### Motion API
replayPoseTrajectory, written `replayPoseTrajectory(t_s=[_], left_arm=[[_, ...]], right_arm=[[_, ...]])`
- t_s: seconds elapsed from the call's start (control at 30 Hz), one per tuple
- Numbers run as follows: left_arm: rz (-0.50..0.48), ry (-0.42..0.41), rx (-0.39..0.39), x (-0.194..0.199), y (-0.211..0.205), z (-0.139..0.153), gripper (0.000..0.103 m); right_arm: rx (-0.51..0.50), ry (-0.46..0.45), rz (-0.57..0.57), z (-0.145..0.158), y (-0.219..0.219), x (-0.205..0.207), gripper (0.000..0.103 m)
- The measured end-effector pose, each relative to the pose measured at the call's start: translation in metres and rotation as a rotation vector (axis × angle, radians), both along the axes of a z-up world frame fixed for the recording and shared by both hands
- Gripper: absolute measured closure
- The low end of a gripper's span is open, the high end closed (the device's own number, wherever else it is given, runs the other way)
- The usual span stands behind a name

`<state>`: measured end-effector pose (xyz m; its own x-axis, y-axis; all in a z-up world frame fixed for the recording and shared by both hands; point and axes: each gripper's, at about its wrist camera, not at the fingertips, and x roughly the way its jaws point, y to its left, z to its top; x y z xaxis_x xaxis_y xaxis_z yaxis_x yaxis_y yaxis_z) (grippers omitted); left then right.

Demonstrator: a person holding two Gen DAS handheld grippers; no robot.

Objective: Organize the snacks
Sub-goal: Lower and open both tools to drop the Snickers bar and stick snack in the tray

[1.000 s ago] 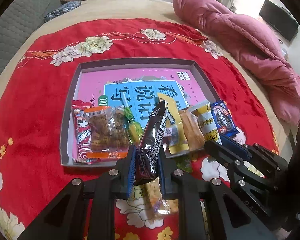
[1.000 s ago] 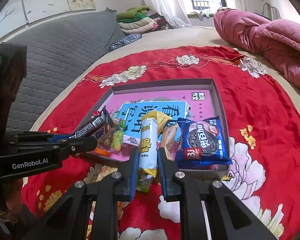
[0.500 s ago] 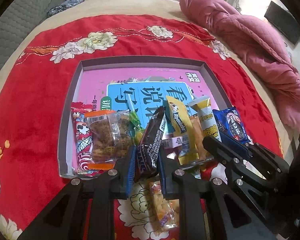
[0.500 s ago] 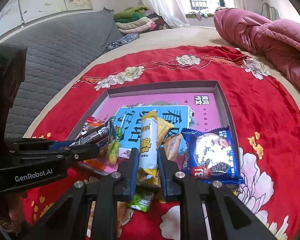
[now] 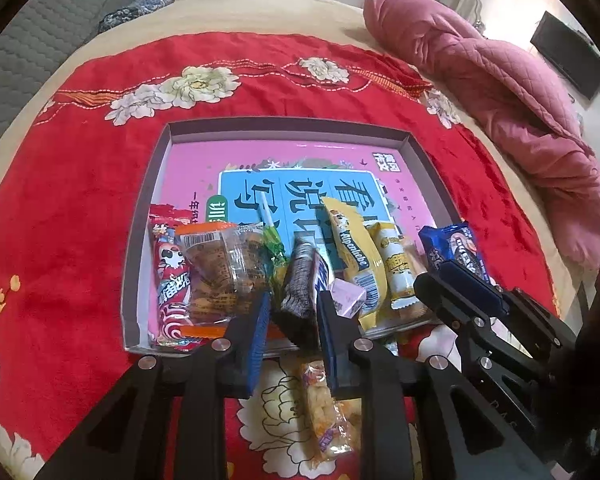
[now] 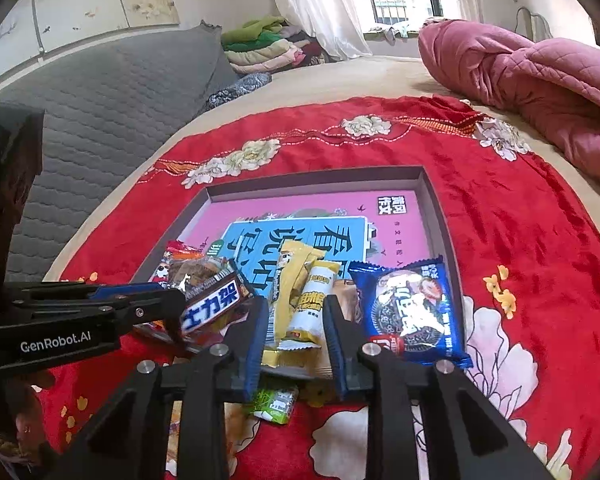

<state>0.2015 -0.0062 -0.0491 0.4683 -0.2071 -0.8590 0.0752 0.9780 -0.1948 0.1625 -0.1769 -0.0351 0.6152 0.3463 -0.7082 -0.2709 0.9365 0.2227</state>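
Note:
A shallow grey tray (image 5: 148, 184) with a pink and blue printed floor lies on a red flowered cloth; its rim also shows in the right wrist view (image 6: 432, 200). Several snack packets lie along its near side. My left gripper (image 5: 290, 304) is shut on a dark chocolate bar (image 5: 300, 288), low over the tray's near edge; the bar also shows in the right wrist view (image 6: 212, 308). My right gripper (image 6: 292, 312) has its jaws apart around a white and yellow snack bar (image 6: 314, 304) lying in the tray. A blue cookie packet (image 6: 408, 312) lies to its right.
A clear packet of puffed snacks (image 5: 324, 412) and a small green packet (image 6: 276, 402) lie on the cloth in front of the tray. A pink quilt (image 6: 540, 80) lies at the far right, a grey quilted headboard (image 6: 100, 112) on the left.
Both grippers moved forward and down to the tray's near edge. The right jaws have opened off the white and yellow bar, which now lies in the tray. The left still holds the chocolate bar.

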Motion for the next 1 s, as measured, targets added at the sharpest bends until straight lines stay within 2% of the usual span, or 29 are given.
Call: replayPoseTrajectory(t_s=[0.17,0.3,0.5,1.0], left_arm=[[0.004,-0.017,-0.016,-0.005,0.004,0.009,0.077],[0.005,-0.027,-0.041,-0.012,0.008,0.017,0.066],[0.0,-0.03,-0.052,-0.024,0.009,0.022,0.065],[-0.025,0.039,-0.069,-0.054,0.002,0.006,0.057]], right_arm=[[0.01,-0.006,0.005,0.005,-0.002,-0.006,0.074],[0.018,-0.011,0.01,0.008,-0.002,-0.01,0.069],[0.026,-0.014,0.021,0.013,-0.005,-0.019,0.068],[0.004,0.083,0.044,0.002,-0.016,-0.05,0.058]])
